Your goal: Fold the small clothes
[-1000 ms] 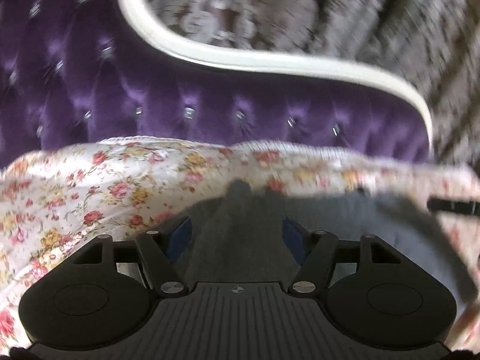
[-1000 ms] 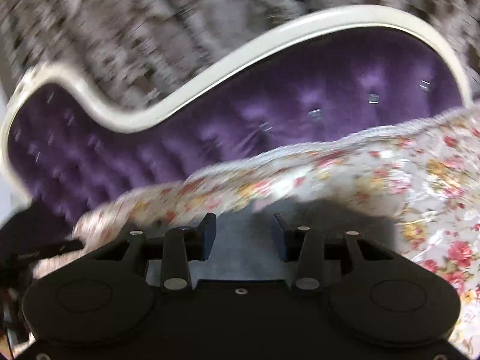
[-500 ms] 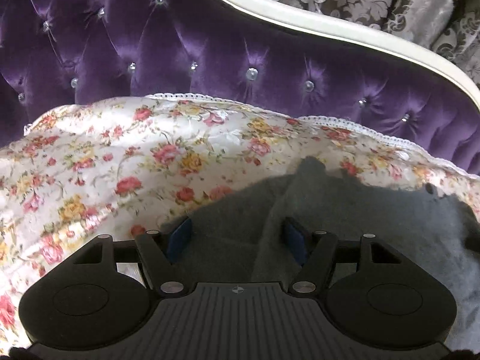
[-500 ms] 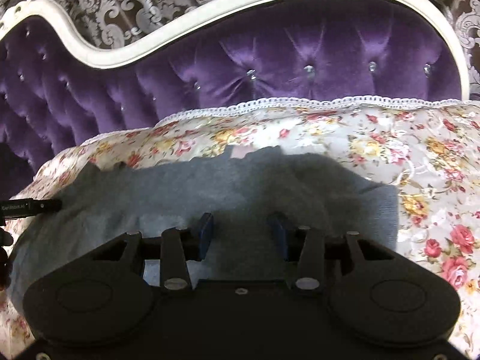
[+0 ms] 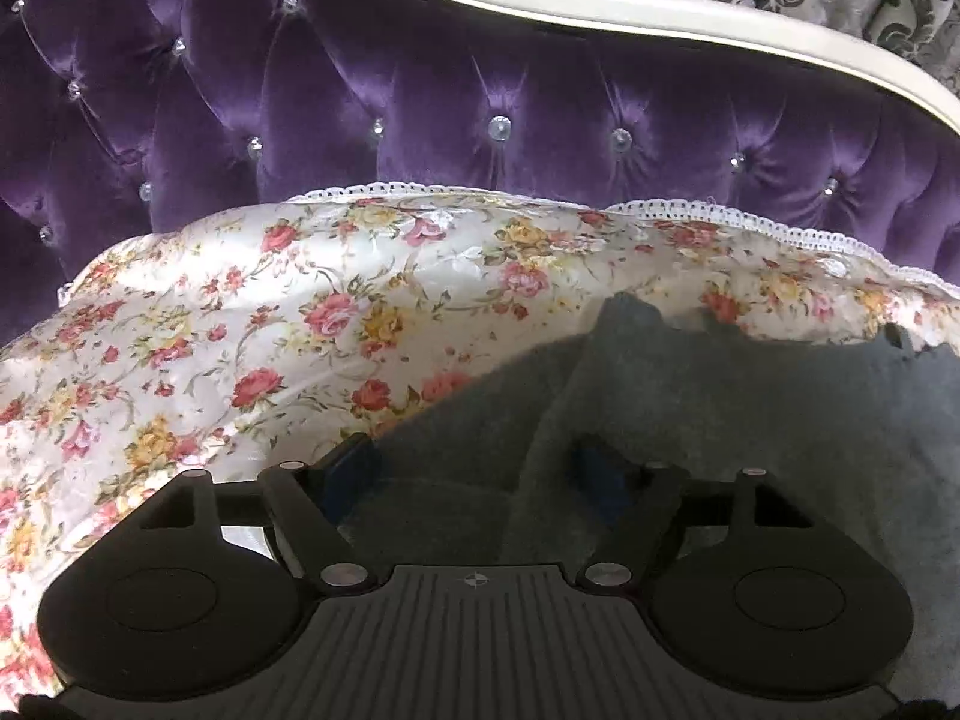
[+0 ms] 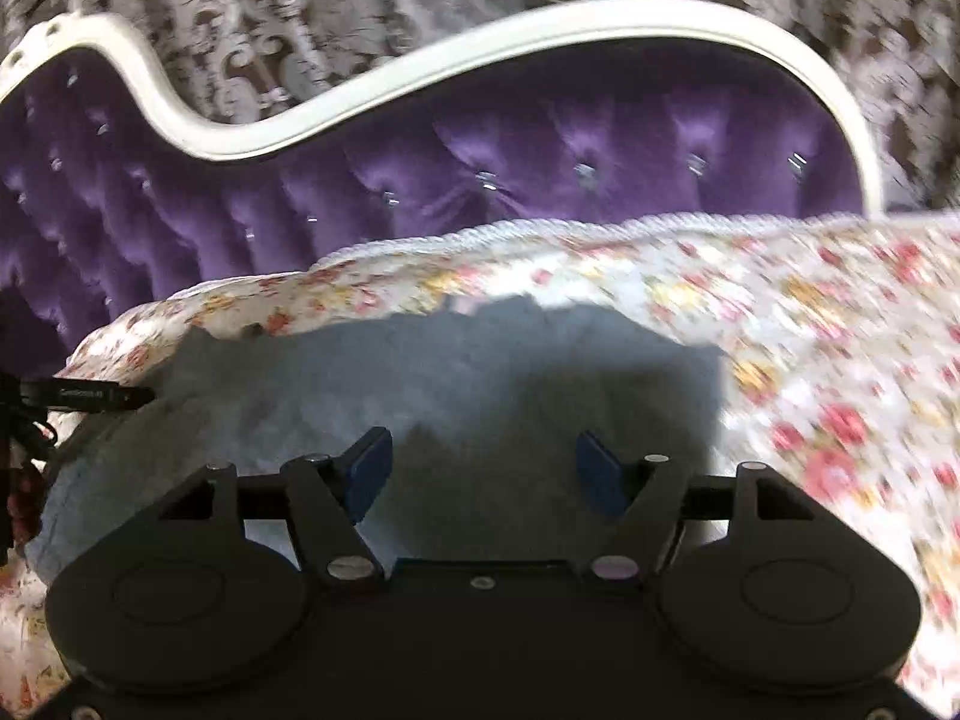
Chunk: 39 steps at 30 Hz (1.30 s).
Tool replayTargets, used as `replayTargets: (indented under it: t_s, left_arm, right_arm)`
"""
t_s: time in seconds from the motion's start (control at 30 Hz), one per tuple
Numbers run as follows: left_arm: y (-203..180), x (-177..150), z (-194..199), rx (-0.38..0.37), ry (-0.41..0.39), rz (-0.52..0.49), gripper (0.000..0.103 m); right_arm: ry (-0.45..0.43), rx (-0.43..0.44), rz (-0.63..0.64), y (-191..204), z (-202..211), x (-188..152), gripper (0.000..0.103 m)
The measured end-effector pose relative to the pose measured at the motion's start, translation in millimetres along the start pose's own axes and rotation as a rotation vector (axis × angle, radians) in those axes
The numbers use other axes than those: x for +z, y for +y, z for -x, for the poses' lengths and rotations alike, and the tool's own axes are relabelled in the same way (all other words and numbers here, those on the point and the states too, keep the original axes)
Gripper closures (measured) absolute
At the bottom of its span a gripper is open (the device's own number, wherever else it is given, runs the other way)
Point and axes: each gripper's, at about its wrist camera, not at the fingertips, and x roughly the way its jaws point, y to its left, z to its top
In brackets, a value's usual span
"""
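Two grippers hang over one small grey knitted garment [image 5: 750,420] spread flat on a floral satin bedspread [image 5: 240,330]. We see the left gripper [image 5: 474,468] at its 9 o'clock edge, the right gripper [image 6: 483,468] toward 3 o'clock. Both sets of jaws have just been opening and stand wide, pads off the cloth, gripping nothing. A purple tufted velvet headboard [image 5: 420,90] rises at 12 o'clock.
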Motion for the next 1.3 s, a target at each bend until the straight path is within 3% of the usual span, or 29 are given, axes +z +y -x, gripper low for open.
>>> replayTargets:
  t_s: [0.07,0.13,0.27,0.43,0.57,0.7,0.83,0.93,1.3]
  left_arm:
    - [-2.5,0.8,13.1,-0.007,-0.016,0.023,0.030]
    - [-6.9,1.2,30.4,-0.041,-0.045,0.055,0.030]
    - [-34.6,-3.7,58.0,-0.139,-0.069,0.035,0.029]
    - [-82.9,-14.5,64.2,-0.170,-0.055,-0.081,0.029]
    - [-106.2,-20.9,47.9,-0.127,-0.026,-0.113,0.029]
    - [-115.3,-26.5,26.9,-0.082,0.009,-0.108,0.029]
    - [-124.7,-34.2,17.7,-0.023,-0.014,-0.154,0.017]
    - [-122.7,-35.9,14.0,-0.032,-0.010,-0.111,0.015]
    - [-126.4,-31.2,8.0,-0.026,0.029,-0.139,0.011]
  right_arm:
    - [-0.020,0.012,-0.045,-7.0,12.8,-2.2,0.026]
    - [-0.042,0.023,-0.090,-12.2,27.9,-3.2,0.010]
    - [-0.084,0.083,-0.183,-18.2,55.7,-9.7,0.005]
    - [-0.097,0.111,-0.184,-17.1,61.0,-23.5,0.002]
    - [-0.147,0.132,-0.202,-23.5,64.0,-35.4,0.002]
    - [-0.129,0.114,-0.182,-26.4,63.5,-39.2,0.002]
    - [-0.122,0.144,-0.212,-29.2,63.6,-38.2,0.002]
    - [-0.121,0.148,-0.204,-28.2,65.5,-37.4,0.002]
    - [-0.075,0.167,-0.270,-35.4,64.9,-38.0,0.002]
